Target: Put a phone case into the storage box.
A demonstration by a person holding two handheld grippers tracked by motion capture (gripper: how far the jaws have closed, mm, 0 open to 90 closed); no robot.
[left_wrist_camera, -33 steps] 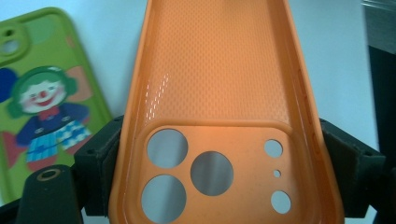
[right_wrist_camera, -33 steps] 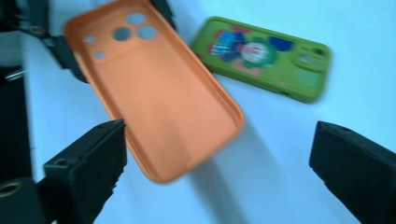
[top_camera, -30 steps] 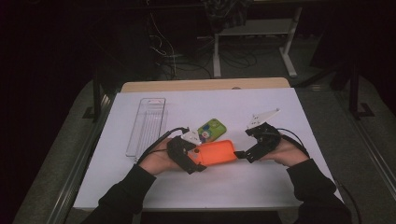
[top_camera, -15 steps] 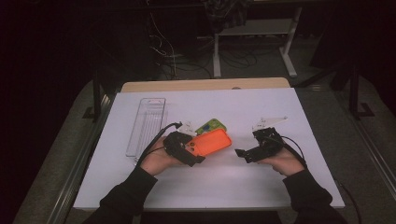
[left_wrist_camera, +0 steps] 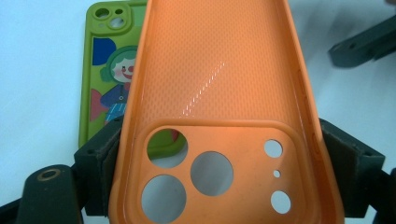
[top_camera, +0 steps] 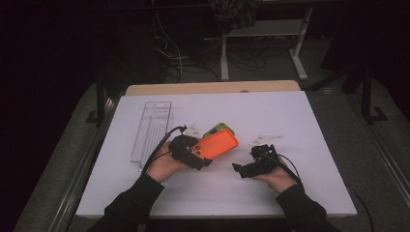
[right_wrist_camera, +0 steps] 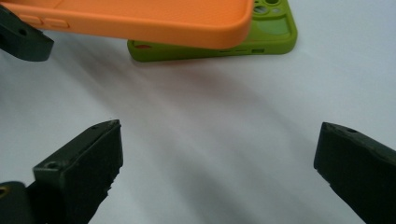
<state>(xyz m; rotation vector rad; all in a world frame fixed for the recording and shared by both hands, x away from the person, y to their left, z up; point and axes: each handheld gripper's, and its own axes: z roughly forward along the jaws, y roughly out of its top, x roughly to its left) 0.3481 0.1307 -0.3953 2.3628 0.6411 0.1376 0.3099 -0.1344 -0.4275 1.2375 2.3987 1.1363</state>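
The orange phone case (top_camera: 216, 144) sits clamped across its camera end between the jaws of the left gripper (top_camera: 196, 155), lifted off the white table (top_camera: 300, 121) and tilted up toward the far side. In the left gripper view its hollow inside faces the camera, with the round lens holes close to the jaws and the black pads pressed on both long edges. Just behind and partly under it lies a green phone case (left_wrist_camera: 105, 70) with a cartoon figure printed on it, flat on the table. The right gripper (top_camera: 245, 168) is near the orange case's free end but apart from it, with nothing between its widely spread jaws. A clear plastic tray (top_camera: 152, 129) lies well to the left, lengthwise along the table's left side.
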